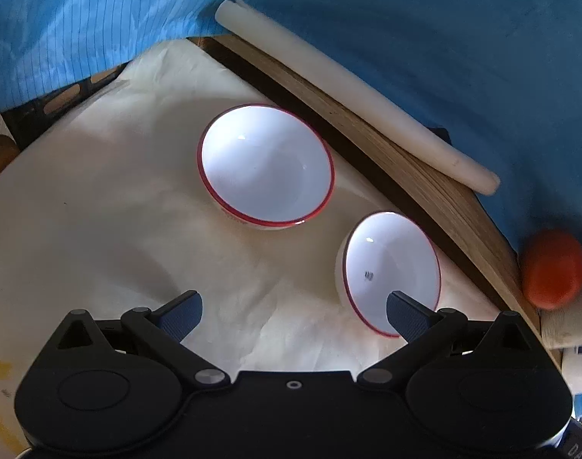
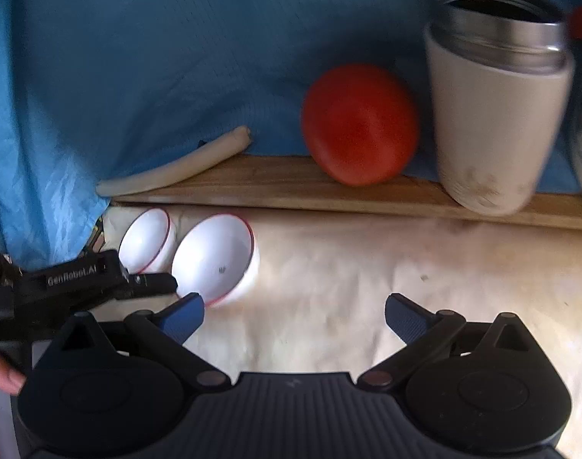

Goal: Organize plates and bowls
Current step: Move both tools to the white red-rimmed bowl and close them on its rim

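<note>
— How were your claws set?

— My left claw (image 1: 294, 315) stood wide open with nothing in it, its right finger (image 1: 405, 317) in front of the nearer bowl (image 1: 392, 264). My right claw (image 2: 294, 315) gaped just as wide, holding nothing, above the cream cloth (image 2: 348, 287).

— And the bowls?

— Both sat upright on the cloth-covered table, the nearer bowl just beside the larger bowl (image 1: 266, 168), apart from it, near the wooden ledge (image 1: 425, 187). On that ledge lay a white roll (image 1: 352, 88), a red ball (image 2: 360, 124) and an open steel-lined jar (image 2: 497, 99), before a blue sheet (image 2: 157, 57)
</note>
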### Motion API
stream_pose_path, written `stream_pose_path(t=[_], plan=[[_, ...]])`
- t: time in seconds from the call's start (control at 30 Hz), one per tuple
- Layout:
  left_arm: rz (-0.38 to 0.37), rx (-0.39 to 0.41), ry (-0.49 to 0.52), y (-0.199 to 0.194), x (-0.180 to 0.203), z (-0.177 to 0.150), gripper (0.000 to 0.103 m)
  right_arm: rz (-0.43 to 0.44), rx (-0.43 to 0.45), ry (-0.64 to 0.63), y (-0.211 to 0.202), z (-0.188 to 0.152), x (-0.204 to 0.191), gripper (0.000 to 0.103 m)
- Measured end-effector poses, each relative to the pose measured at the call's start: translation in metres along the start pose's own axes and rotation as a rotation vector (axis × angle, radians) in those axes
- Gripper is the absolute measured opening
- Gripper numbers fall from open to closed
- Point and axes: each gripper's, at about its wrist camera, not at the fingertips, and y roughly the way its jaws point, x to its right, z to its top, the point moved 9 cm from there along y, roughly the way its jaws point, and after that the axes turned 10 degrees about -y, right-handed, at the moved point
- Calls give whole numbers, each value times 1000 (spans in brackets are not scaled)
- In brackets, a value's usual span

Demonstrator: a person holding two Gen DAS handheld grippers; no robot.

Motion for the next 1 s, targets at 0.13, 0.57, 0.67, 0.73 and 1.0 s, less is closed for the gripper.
stream_pose_path(t=[0.13, 0.57, 0.67, 0.73, 1.0], plan=[[-4, 2, -23, 6, 1, 1, 102, 10, 0, -13, 13, 6, -6, 103], [2, 27, -19, 22, 9, 5, 102, 19, -8, -35, 41, 9, -15, 88], [-4, 26, -9, 21, 8, 4, 102, 38, -10, -29, 44, 9, -16, 81], [-7, 28, -10, 22, 8, 5, 102, 50, -8, -23, 46, 10, -17, 74], [-16, 39, 7, 23, 16, 5, 96, 68, -21, -2, 52, 9, -18, 45]])
